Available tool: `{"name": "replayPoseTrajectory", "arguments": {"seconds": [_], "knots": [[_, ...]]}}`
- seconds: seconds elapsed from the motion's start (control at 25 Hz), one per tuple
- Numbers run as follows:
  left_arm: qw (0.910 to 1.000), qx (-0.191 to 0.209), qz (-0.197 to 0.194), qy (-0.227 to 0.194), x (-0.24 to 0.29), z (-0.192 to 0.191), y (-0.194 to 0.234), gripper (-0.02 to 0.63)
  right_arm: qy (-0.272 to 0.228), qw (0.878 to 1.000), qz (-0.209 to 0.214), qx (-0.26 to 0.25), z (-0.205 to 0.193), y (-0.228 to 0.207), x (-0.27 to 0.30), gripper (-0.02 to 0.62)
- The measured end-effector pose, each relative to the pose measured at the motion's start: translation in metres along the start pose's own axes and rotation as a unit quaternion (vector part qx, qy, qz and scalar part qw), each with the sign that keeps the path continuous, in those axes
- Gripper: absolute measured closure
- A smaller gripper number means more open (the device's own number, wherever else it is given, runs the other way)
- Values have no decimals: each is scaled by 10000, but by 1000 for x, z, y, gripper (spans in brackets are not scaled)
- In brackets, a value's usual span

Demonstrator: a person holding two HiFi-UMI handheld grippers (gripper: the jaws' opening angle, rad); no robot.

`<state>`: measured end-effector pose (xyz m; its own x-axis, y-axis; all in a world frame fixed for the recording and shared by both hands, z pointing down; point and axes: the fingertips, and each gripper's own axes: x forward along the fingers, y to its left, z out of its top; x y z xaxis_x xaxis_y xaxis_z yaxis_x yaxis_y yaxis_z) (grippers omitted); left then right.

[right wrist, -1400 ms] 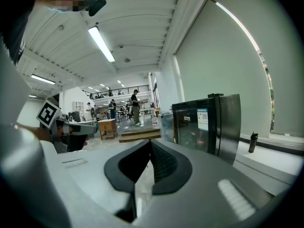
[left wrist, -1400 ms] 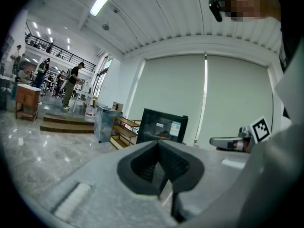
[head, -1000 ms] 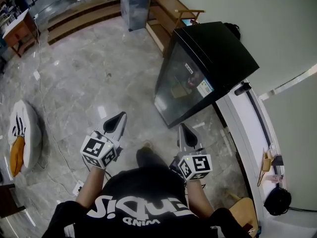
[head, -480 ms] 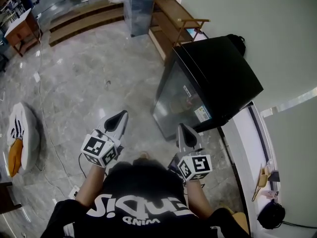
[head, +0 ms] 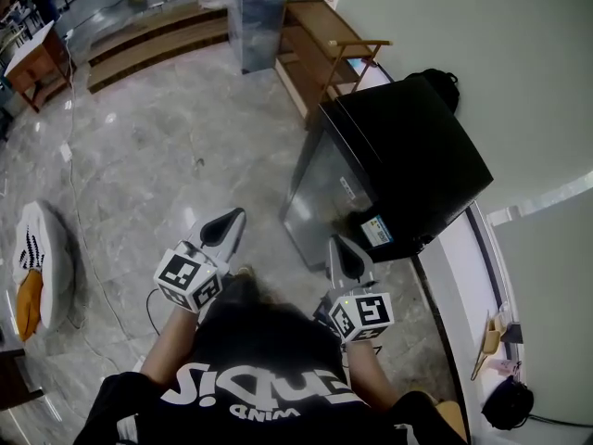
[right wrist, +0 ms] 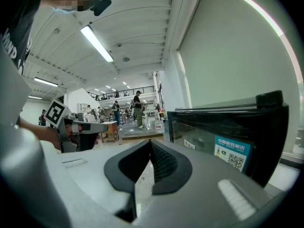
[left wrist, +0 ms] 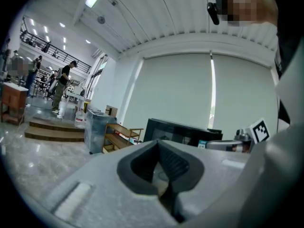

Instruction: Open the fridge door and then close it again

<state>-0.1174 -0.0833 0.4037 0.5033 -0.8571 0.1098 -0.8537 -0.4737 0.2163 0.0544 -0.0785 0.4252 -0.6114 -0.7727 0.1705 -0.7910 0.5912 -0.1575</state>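
Grey, both pairs of tongs, and pressed together on nothing: left gripper [head: 232,217] at 7 o'clock, right gripper [head: 341,246] at 5 o'clock, held out low before the body. Just beyond the right gripper, toward 2 o'clock, the black fridge [head: 408,156] by the wall, glass door [head: 320,197] shut, touched by neither gripper. Farther, near 12 o'clock, a wooden shelf [head: 320,35]. Judged from this: opening apparently not begun. Left to do: reach the door edge, pull open, push closed again.
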Motion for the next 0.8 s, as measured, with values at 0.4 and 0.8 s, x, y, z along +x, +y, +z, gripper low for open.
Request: {"name": "replayPoseTrajectory", "arguments": {"seconds": [0.4, 0.8], "knots": [[9994, -136, -316, 3, 38, 7, 27, 602, -96, 9994, -311, 145, 9, -14, 31, 597], [9970, -181, -746, 116, 67, 6, 33, 403, -90, 9988, -431, 232, 7, -25, 45, 597]]}}
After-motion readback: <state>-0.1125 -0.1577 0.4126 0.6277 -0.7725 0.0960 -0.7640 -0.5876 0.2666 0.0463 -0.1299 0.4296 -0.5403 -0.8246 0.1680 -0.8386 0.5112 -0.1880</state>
